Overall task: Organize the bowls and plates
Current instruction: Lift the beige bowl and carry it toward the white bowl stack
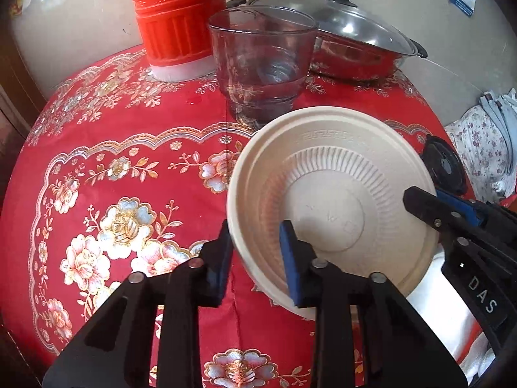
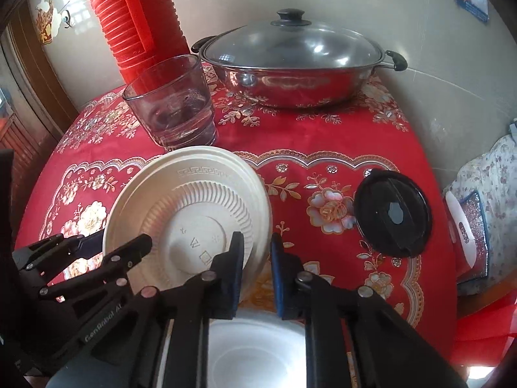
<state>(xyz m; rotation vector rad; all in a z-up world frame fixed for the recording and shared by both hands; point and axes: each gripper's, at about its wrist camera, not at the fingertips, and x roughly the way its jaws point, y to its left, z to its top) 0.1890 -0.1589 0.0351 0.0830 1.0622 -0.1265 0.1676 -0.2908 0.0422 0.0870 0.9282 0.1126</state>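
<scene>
Though tilted, bowl (image 1: 336, 194) (cream) between hand-held grippers (image 1: 257, 252)

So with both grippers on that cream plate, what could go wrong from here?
1. The cream plate is tilted and pinched only at its rim by the left gripper and right gripper; uneven pulling could bend the rim or let it slip.
2. The glass tumbler stands right behind the plate's far edge; swinging the plate forward could knock it.
3. A white bowl sits just below the right gripper; lowering might bump it.
</scene>
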